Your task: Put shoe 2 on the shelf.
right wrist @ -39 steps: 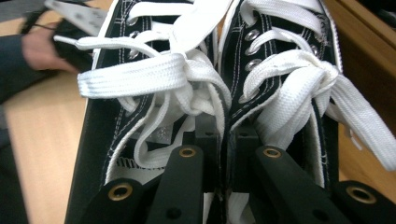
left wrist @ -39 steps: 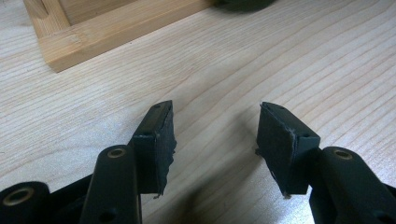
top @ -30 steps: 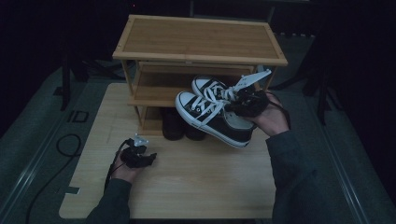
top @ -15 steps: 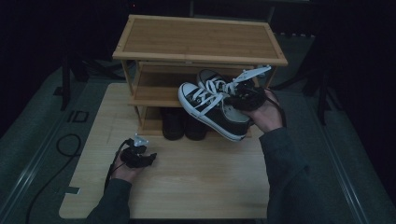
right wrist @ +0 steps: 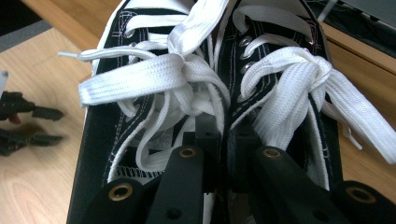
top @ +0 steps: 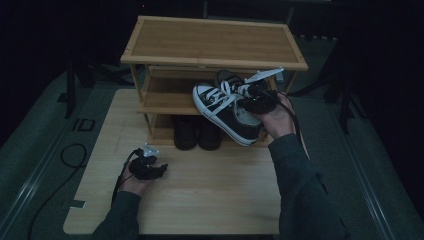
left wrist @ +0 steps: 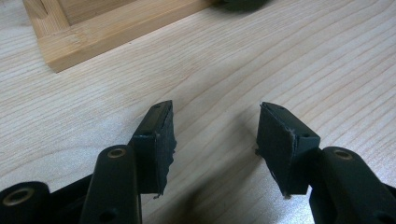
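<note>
A pair of black canvas sneakers (top: 225, 107) with white laces and toe caps hangs in front of the wooden shoe rack's (top: 210, 40) middle shelf, toes pointing left. My right gripper (top: 256, 99) is shut on the two shoes' inner collars, pinching them together. In the right gripper view the jaws meet (right wrist: 224, 135) between the laced sneakers (right wrist: 140, 93). My left gripper (top: 159, 170) rests low on the table at the front left. It is open with nothing between its jaws (left wrist: 215, 135), only bare wood.
Two dark shoes (top: 197, 132) stand on the rack's bottom shelf. The rack stands at the back of the light wooden table (top: 210, 200). Its base rail (left wrist: 107, 28) lies just ahead of my left gripper. A black cable (top: 75, 155) loops off the table's left side.
My right hand has carried the sneakers a little farther toward the rack's middle shelf. The left hand and gripper have stayed where they were.
</note>
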Available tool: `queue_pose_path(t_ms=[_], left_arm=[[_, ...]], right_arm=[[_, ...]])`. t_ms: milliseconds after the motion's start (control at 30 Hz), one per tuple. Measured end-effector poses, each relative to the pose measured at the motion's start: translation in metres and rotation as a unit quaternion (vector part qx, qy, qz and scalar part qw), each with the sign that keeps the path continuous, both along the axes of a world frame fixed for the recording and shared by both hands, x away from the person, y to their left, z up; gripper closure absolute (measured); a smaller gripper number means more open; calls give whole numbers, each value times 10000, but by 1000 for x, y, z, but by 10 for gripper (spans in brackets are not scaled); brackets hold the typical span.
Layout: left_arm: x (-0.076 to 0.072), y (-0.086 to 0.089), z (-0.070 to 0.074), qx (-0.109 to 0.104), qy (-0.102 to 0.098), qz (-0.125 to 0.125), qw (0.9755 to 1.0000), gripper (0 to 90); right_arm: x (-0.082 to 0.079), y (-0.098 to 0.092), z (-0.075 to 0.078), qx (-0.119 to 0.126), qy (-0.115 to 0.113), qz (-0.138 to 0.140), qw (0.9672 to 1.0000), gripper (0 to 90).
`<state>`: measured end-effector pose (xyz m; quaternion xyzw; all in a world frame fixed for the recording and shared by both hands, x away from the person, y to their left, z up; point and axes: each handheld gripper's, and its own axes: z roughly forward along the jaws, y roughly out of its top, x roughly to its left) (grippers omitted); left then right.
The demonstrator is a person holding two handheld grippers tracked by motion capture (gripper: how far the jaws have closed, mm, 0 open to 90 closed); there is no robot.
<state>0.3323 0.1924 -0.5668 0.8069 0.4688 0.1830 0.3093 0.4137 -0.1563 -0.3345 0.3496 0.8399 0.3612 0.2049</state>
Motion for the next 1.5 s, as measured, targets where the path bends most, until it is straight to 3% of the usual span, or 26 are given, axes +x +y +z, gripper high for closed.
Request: queue_pose_path(t_ms=[100,300,500,733,900,1033,1100,1167,1367,1500], left_arm=[[0,0,0,-4,1,-4,10000,467],[0,0,0,-5,0,-8,10000,467],[0,0,0,-2,1,-7,10000,467],[0,0,0,6,6,-22,10000,467],[0,0,0,-3,2,-10,10000,467],[0,-1,0,3,3,-16,10000,466],[0,-1,0,12,-1,-24,10000,466],[-1,-1,0,13,-1,-23,10000,466],[-1,-1,0,18,-1,-35,10000,467],[-1,-1,0,16,-3,-39,10000,467]], right_arm=[[3,3,-1,41,-4,-113,9999,858],[4,9,0,-117,-121,-279,9995,857],[4,15,1,-53,-212,-485,9986,857],[4,20,0,174,-314,-942,9949,857],[5,21,-2,189,-349,-1132,9928,857],[10,26,-8,163,-358,-1408,9893,845],[10,27,-8,126,-402,-1433,9888,840],[10,26,-8,64,-430,-1397,9892,756],[11,24,-4,-279,-451,-1004,9935,617],[10,20,3,-445,-445,-727,9954,575]])
